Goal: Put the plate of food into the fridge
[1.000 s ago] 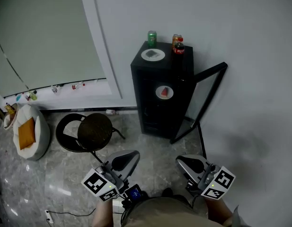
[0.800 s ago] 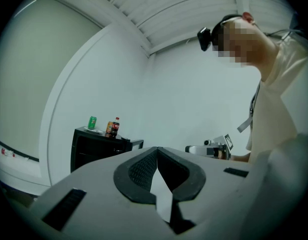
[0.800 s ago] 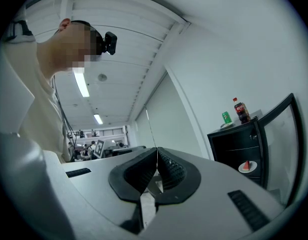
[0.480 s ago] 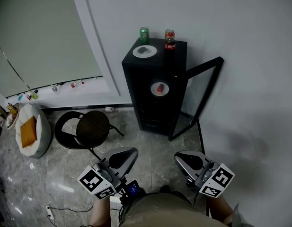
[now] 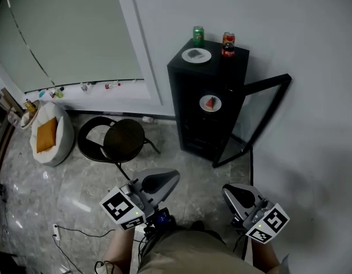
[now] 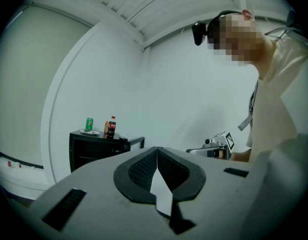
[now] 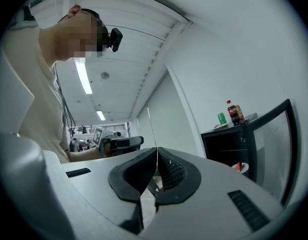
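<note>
Atop the fridge (image 5: pixel 187 116) at twelve o'clock, the plate (image 5: pixel 196 55) looks stiff, fragile, best taken by its rim; left gripper (image 5: pixel 173 176) and right gripper (image 5: pixel 226 190) are closed, empty.

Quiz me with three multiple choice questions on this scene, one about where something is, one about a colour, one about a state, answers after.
1. Where is the plate with the red slice, relative to the fridge? A on top of it; B inside it; C underneath it.
2. What colour is the can behind the plate on top? A green; B blue; C yellow.
3. The fridge door is: A shut; B open; C missing.
Answers: B, it sits on a shelf inside; A, its body is green; B, it swings out to the right.
</note>
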A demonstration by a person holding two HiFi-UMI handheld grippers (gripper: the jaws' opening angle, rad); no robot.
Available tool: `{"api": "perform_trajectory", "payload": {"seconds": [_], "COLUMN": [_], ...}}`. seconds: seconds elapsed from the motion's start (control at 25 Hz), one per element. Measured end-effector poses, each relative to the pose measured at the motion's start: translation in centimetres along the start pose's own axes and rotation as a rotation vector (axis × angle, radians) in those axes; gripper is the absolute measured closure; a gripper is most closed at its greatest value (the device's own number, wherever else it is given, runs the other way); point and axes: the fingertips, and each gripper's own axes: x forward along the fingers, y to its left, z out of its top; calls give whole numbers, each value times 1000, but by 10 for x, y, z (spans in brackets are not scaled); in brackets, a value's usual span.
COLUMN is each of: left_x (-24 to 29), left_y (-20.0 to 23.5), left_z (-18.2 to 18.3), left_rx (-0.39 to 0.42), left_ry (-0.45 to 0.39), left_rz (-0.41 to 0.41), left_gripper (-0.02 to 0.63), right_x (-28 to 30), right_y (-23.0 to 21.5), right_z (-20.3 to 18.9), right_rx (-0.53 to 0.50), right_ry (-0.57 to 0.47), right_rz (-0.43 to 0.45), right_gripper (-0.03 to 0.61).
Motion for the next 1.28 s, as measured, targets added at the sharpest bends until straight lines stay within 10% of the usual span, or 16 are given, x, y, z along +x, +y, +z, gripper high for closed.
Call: {"api": "perform_trajectory", "payload": {"seconds": [1.28], "left_x": [-68], "left_y": [143], "left_z": [1], "left_rx": [-55], "left_ry": [-109], "left_rz": [-69], "left_gripper": [604], "right_x": [147], "right_y": [20], "right_z": [-9], "right_rx": [-8], "right_ry": [60], "right_rz": [-92], "right_gripper": [557]}}
